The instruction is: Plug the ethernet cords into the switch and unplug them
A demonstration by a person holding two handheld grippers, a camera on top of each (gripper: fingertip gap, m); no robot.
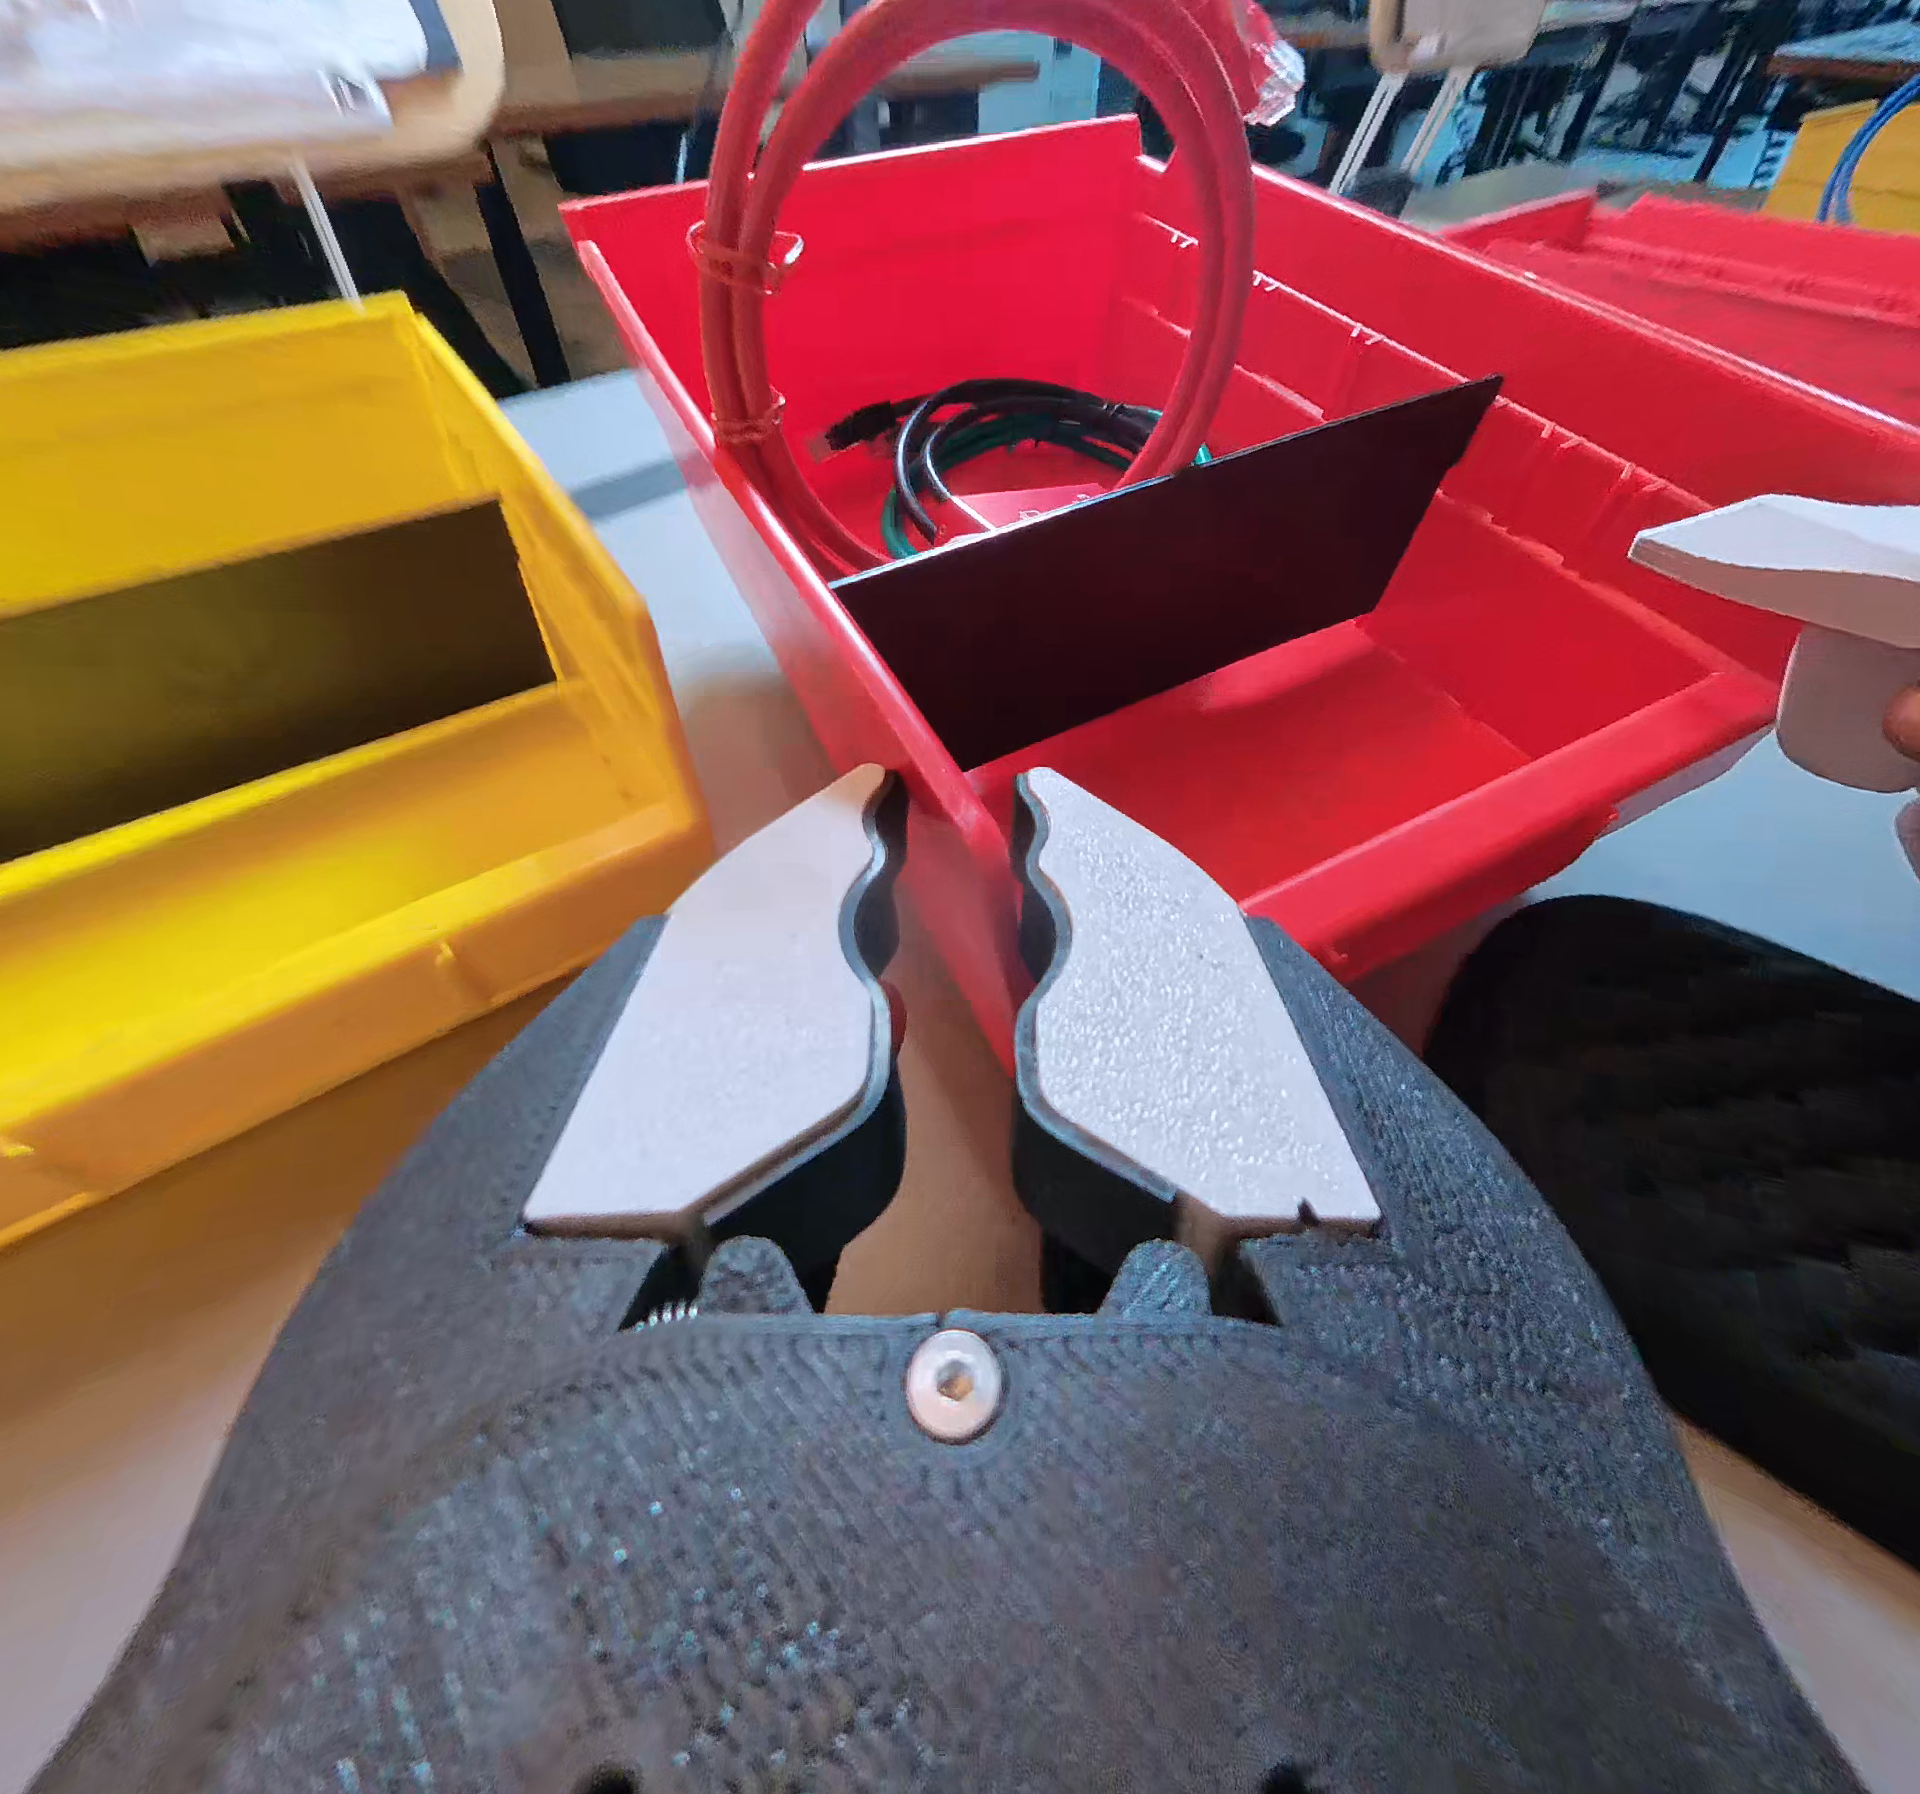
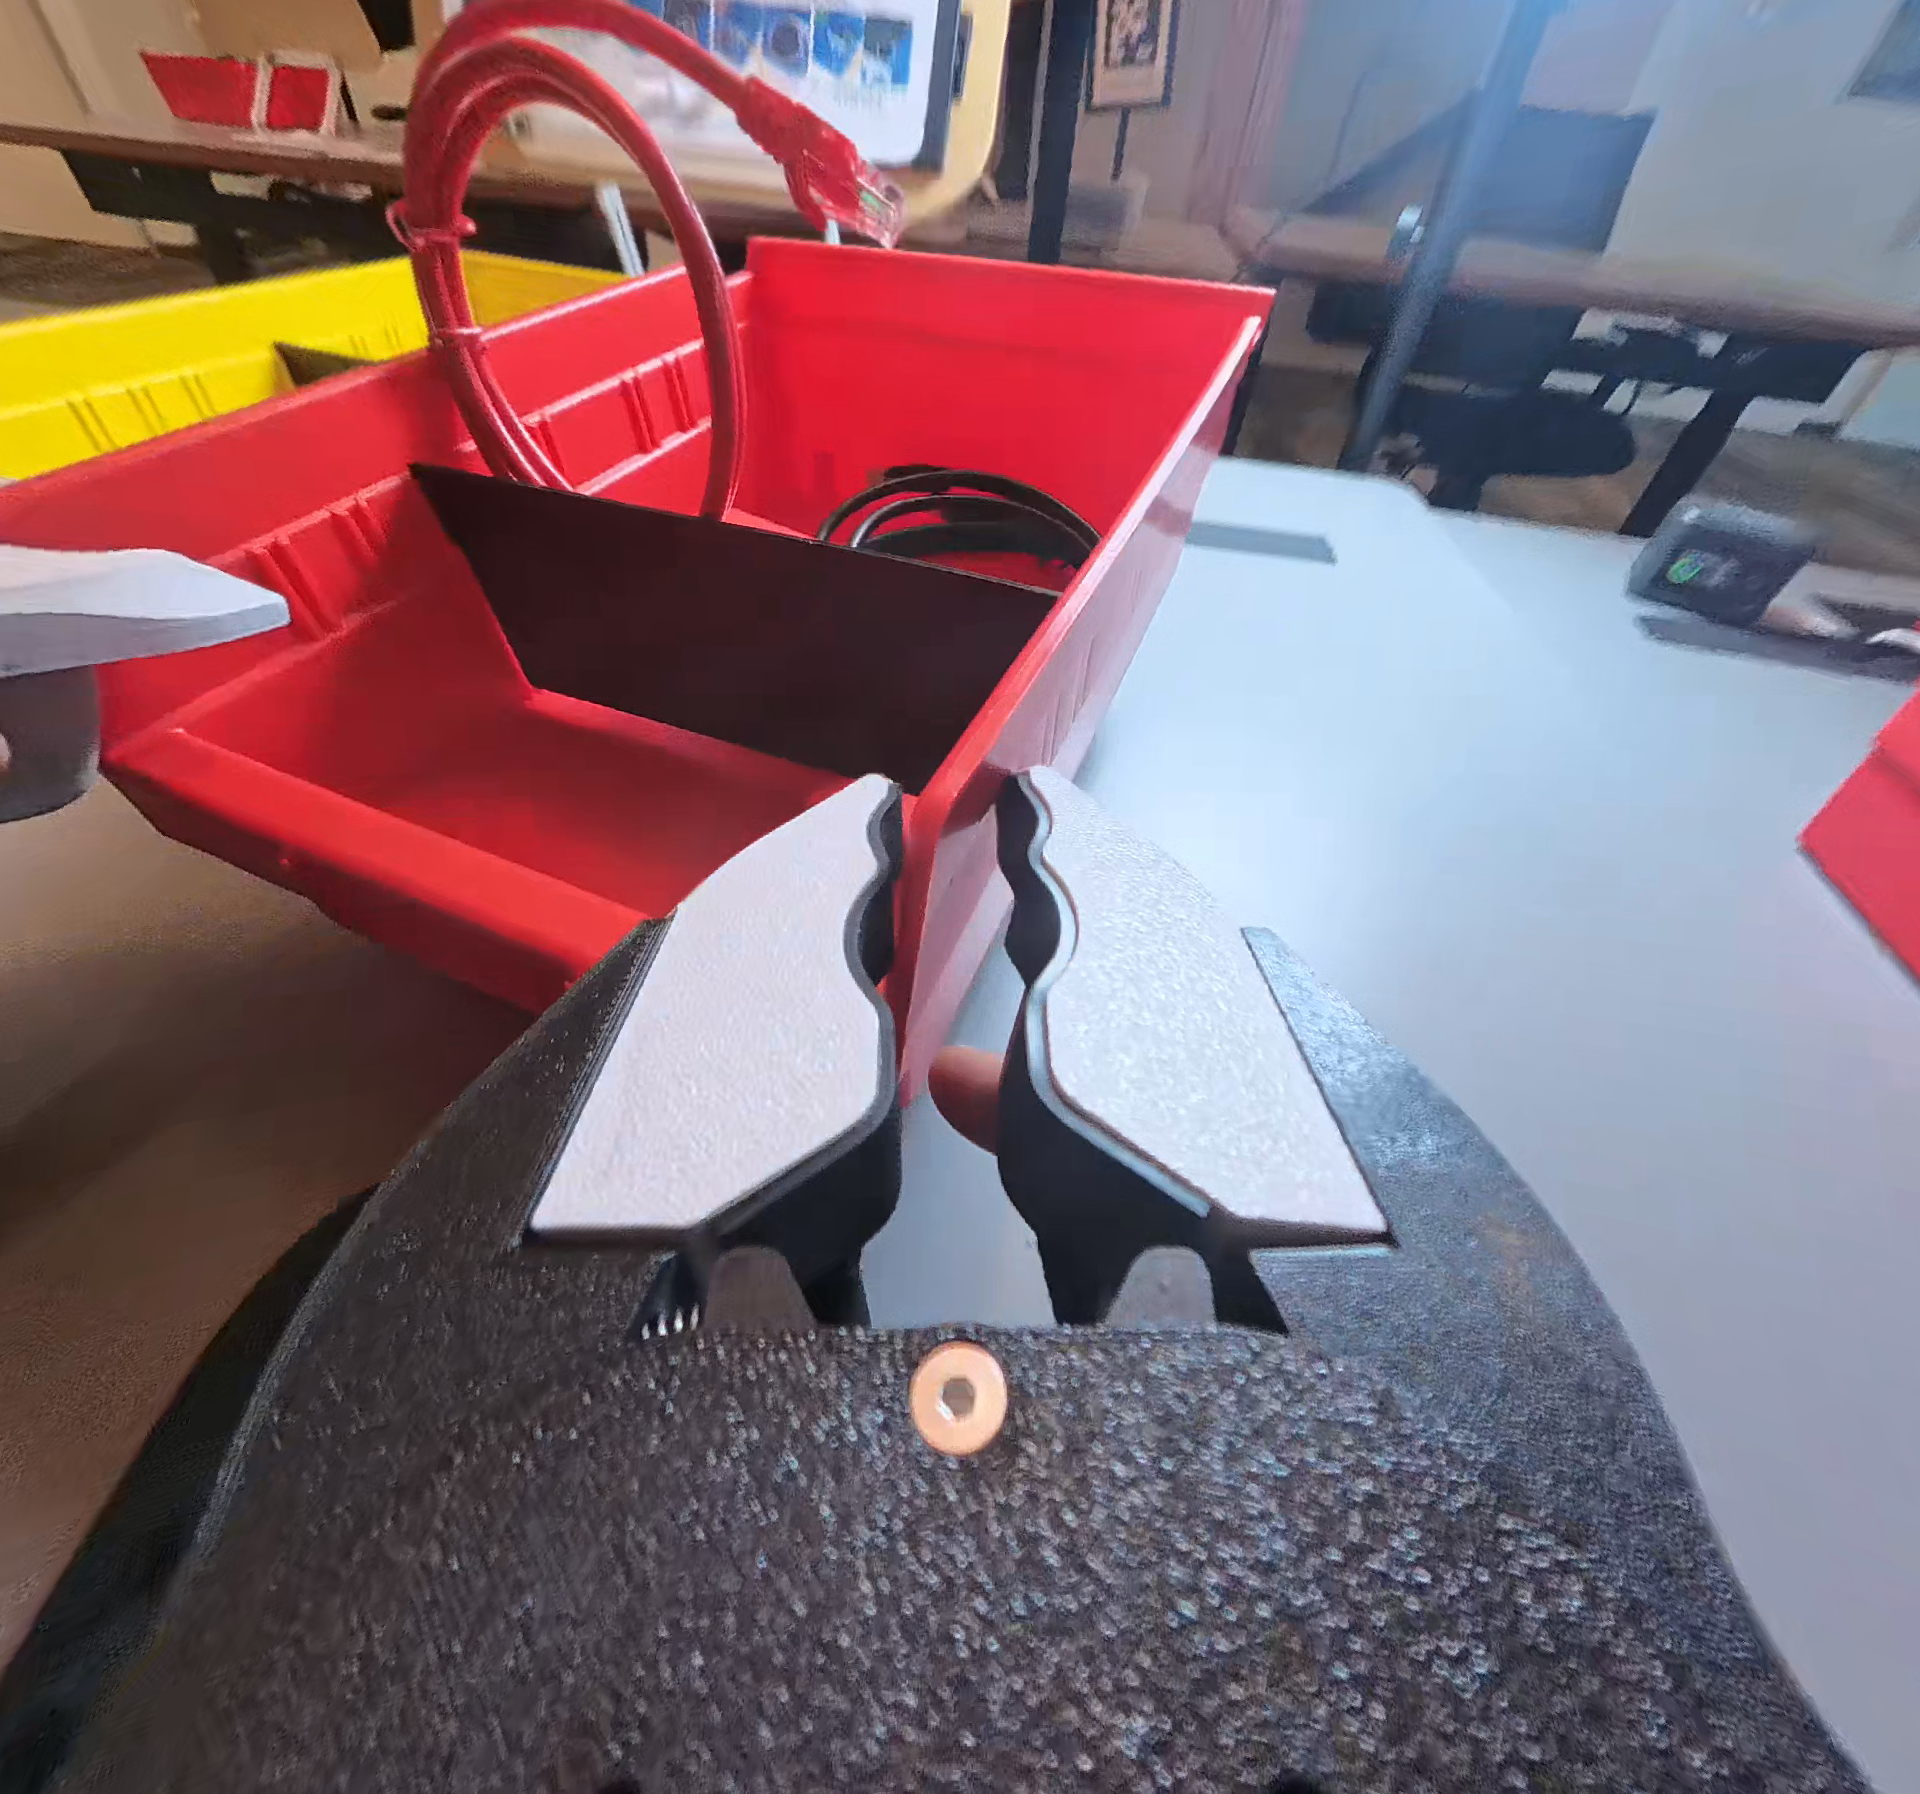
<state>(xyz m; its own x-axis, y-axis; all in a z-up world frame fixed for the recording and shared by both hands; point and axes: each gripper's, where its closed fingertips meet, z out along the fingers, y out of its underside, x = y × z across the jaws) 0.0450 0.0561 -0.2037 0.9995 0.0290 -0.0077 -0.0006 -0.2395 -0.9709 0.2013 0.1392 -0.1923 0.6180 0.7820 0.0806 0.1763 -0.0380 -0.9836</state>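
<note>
Left wrist view: both the left gripper (image 1: 951,794) and right gripper (image 2: 948,799) straddle the red bin (image 1: 1351,871) walls, part-open, gripping nothing.

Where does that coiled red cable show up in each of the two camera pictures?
Left wrist view: the red cable stands upright at top centre, in the far compartment of the red bin.
Right wrist view: it stands at upper left, in that same far compartment.
Shared landmark: the black divider across the bin, just in front of the coil.
</note>
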